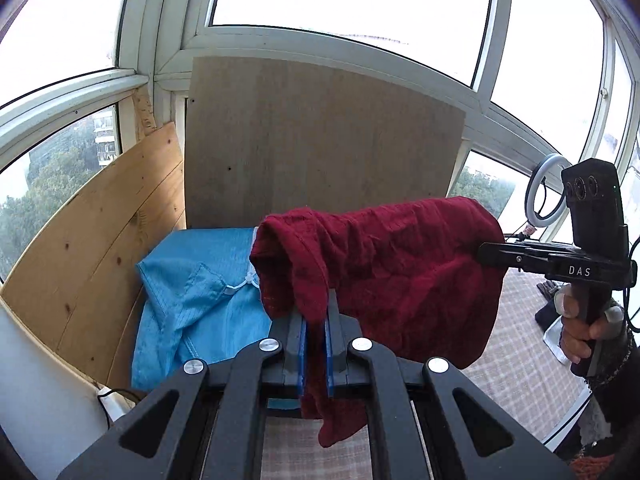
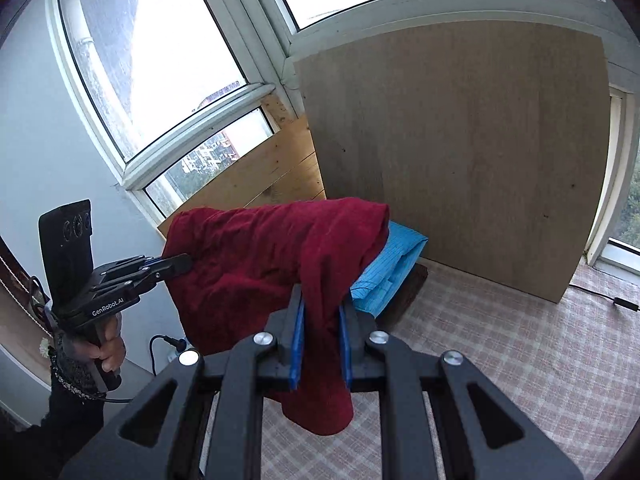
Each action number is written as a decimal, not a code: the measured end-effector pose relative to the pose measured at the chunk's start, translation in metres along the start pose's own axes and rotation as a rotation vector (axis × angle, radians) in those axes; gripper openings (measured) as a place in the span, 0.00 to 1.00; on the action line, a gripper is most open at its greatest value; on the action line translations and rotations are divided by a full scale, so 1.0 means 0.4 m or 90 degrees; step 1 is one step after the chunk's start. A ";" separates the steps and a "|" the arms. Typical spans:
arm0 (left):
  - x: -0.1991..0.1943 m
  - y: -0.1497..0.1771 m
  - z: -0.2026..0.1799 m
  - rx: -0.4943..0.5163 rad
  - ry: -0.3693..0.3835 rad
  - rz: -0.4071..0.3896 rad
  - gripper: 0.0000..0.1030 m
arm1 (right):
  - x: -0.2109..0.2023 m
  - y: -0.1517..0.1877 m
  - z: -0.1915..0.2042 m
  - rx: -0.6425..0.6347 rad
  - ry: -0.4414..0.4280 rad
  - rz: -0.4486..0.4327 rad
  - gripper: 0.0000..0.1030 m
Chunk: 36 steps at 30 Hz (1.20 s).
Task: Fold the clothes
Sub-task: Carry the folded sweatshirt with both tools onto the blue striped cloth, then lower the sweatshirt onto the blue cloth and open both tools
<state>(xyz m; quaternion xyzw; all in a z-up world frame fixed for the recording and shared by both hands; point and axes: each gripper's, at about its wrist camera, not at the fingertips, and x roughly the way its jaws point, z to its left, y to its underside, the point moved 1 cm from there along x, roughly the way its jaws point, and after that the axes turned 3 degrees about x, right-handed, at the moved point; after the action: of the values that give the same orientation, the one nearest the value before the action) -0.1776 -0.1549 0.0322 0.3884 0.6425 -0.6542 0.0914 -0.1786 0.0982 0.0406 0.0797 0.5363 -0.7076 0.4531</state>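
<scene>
A dark red garment (image 1: 392, 264) hangs stretched in the air between both grippers. My left gripper (image 1: 316, 320) is shut on one end of it, and a flap hangs down between its blue pads (image 1: 302, 354). My right gripper (image 2: 322, 312) is shut on the other end (image 2: 280, 252). In the left wrist view the right gripper (image 1: 486, 256) enters from the right and pinches the cloth's far edge. In the right wrist view the left gripper (image 2: 186, 264) enters from the left and does the same. A light blue garment (image 1: 200, 300) lies below and behind it, also in the right wrist view (image 2: 394, 270).
A checked cloth (image 2: 520, 360) covers the surface below. A large brown board (image 1: 320, 140) and a pine board (image 1: 104, 240) lean against the window frames behind. A ring light (image 1: 546, 190) stands at the right. Cables (image 2: 616, 302) run along the surface.
</scene>
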 end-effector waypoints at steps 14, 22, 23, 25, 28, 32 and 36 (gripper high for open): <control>0.327 -0.017 0.313 -0.037 -0.062 0.152 0.06 | 0.437 -0.064 -0.019 0.051 0.039 0.106 0.14; 0.399 0.013 0.337 -0.052 -0.079 0.184 0.17 | 0.468 -0.068 -0.073 0.053 0.064 0.142 0.29; 0.386 0.012 0.335 -0.045 -0.082 0.180 0.17 | 0.448 -0.070 -0.076 0.054 0.066 0.131 0.35; 0.357 0.011 0.333 -0.038 -0.084 0.175 0.21 | 0.413 -0.070 -0.079 0.054 0.064 0.115 0.40; 0.318 0.022 0.337 -0.044 -0.077 0.173 0.26 | 0.380 -0.055 -0.066 0.048 0.048 0.121 0.40; 0.305 0.044 0.341 -0.061 -0.064 0.183 0.29 | 0.391 -0.015 -0.044 0.032 0.044 0.158 0.40; 0.319 0.056 0.340 -0.067 -0.056 0.195 0.28 | 0.427 0.017 -0.041 0.028 0.051 0.181 0.40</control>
<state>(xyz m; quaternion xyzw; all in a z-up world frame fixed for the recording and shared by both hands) -0.3037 -0.2339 -0.0823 0.4475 0.6043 -0.6145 0.2386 -0.2781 0.0168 -0.0730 0.1929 0.5216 -0.6441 0.5252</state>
